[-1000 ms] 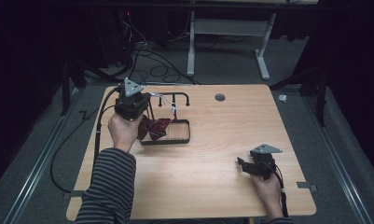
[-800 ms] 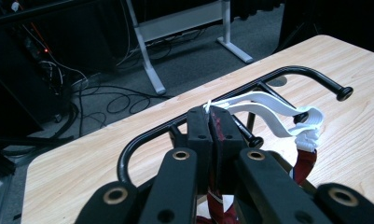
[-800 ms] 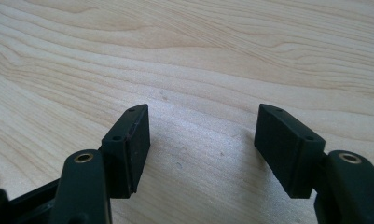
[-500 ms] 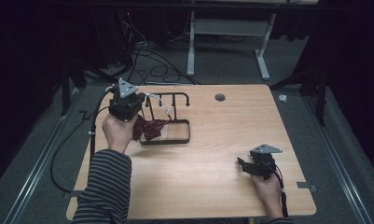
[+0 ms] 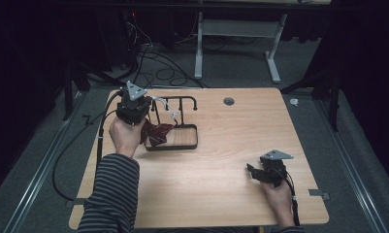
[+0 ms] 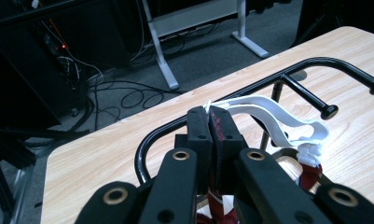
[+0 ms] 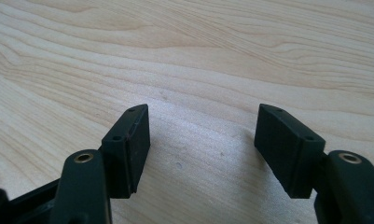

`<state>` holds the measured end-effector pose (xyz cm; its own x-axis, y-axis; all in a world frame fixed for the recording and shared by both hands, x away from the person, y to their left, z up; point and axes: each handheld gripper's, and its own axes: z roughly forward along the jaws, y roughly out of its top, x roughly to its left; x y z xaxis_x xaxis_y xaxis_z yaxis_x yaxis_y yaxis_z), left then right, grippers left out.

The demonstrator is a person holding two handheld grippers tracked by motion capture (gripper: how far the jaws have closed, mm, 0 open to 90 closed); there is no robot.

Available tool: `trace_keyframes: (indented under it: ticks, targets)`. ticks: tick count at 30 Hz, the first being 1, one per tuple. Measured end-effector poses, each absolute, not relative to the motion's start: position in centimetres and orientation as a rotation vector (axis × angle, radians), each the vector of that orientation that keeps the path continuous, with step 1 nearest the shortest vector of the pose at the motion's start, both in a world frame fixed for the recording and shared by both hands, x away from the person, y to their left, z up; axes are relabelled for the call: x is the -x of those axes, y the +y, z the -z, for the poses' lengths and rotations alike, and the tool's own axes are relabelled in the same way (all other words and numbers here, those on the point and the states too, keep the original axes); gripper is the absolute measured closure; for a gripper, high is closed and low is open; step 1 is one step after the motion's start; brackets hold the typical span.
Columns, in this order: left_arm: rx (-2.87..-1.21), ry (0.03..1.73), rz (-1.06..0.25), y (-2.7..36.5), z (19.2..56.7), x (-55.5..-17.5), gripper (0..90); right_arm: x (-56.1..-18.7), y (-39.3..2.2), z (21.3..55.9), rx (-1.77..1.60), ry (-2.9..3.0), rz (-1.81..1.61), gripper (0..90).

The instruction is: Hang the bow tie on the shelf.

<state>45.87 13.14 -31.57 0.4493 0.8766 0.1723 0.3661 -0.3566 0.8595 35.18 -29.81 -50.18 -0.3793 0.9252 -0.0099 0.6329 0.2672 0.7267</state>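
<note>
No readable text, labels, brand names, numbers or signs appear anywhere in these views; the wooden table, black rack, red cloth and both grippers carry no legible markings.

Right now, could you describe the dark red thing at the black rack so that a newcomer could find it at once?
Start at the wooden table and find the black wire rack near its far left corner. The dark red cloth hangs there, pinched in the left tool. It is the only red, soft item, and white straps are knotted to it.
</note>
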Motion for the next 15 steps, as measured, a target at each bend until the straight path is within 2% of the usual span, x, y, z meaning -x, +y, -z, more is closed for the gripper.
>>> trace_keyframes:
  ticks: [15]
  targets:
    - [-1.957,1.019,-0.851,10.9,31.6,-46.2,88.3,-35.2,-29.8,50.2,-1.41,2.108,-0.902,37.1]
